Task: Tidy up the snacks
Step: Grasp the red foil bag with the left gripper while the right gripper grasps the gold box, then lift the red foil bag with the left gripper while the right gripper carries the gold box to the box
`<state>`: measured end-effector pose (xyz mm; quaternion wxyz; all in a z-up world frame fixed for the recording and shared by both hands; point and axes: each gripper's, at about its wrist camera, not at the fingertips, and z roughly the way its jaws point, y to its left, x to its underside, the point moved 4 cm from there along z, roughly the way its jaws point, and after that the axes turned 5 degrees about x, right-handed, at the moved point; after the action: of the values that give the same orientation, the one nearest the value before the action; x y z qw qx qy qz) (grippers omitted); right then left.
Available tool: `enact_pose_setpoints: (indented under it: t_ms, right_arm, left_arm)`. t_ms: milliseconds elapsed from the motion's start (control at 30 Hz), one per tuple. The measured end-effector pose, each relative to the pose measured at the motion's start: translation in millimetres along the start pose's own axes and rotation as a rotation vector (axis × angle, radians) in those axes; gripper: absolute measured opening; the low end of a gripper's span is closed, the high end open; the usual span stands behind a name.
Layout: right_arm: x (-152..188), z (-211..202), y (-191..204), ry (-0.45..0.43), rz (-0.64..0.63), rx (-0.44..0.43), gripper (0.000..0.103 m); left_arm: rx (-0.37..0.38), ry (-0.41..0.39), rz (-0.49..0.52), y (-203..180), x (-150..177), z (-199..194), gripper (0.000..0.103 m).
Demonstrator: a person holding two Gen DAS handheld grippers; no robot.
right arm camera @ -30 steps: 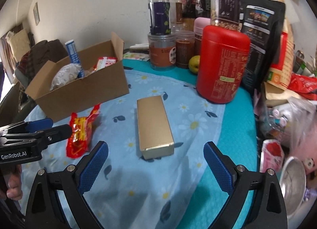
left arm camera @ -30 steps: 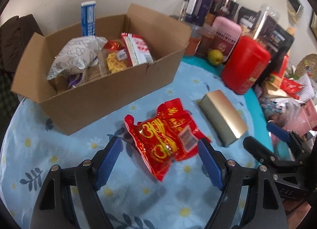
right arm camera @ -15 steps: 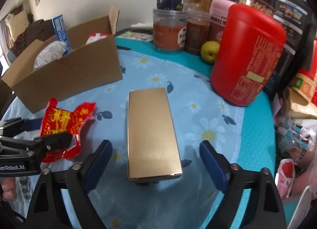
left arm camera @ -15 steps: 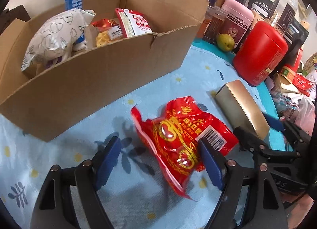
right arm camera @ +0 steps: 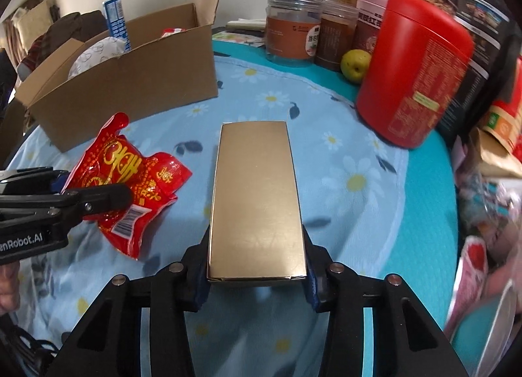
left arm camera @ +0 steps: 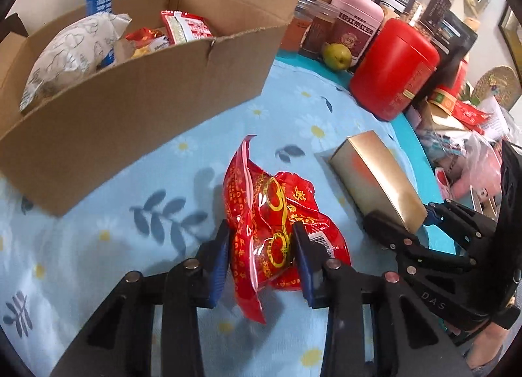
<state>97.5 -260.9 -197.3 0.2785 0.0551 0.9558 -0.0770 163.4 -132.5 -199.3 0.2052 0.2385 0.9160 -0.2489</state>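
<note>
**Both grips set, box ahead**

My left hand-held gripper (left arm camera: 261, 246) is pinched on the crinkly red foil snack packet (left arm camera: 270, 214), its blue pads squeezing the near half while the far end flops forward onto the counter (left arm camera: 98, 246) with its blue daisy-print cloth. My right hand-held gripper (right arm camera: 256, 266) clamps the near end of the long gold cardboard box (right arm camera: 256, 194), which stretches straight ahead of the fingers.

To do this lift well, I judge both should rise straight up before travelling: the packet is slippery film and could slide out if I swing it, and the gold box is held only at one end, so it may droop at the far tip.

The open brown cardboard carton (left arm camera: 146, 93) sits ahead and to the left of both grippers, already holding a white patterned bag (left arm camera: 71, 57) and a few small packets. Its near wall is what I must clear. To the right of the right gripper stands a tall red canister (right arm camera: 414, 83), with jars and a green fruit (right arm camera: 355, 65) beyond; I'd keep the gold box's far end away from them.
</note>
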Motion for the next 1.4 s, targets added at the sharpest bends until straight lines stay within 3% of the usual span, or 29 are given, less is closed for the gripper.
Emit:
enact_pose_setpoints:
  t_ms: [433,900,1000,1033,1067,1133,1400]
  right_arm:
    - [59.2,-42.9,30.0,0.014,-0.009,-0.055,0.044]
    - [107.3,-79.0,57.5,0.048,-0.086,-0.099,0.045]
    - [107.5,-78.8,60.1,0.052,-0.094,-0.094,0.047]
    - [106.5,-77.9,60.5,0.053,-0.096,-0.099,0.052]
    - [105.5,-76.8,61.3,0.050,-0.100,-0.111,0.063]
    - [103.1,-72.7,63.2,0.049,-0.110,-0.130,0.071]
    - [90.5,-64.4,58.4,0.054,-0.095,-0.119,0.071]
  left_arm:
    - [0.025,0.062,0.017,-7.0,70.5,-39.9,0.036]
    - [0.005,0.107,0.051,-8.1,109.2,-65.2,0.036]
    - [-0.009,0.098,0.067,-9.1,108.4,-62.5,0.037]
    - [-0.015,0.098,0.075,-10.0,108.0,-61.7,0.037]
    - [-0.024,0.097,0.085,-11.2,107.4,-60.8,0.037]
    - [-0.044,0.094,0.100,-12.7,105.8,-58.9,0.037]
    - [-0.056,0.077,0.061,-12.5,96.4,-52.3,0.044]
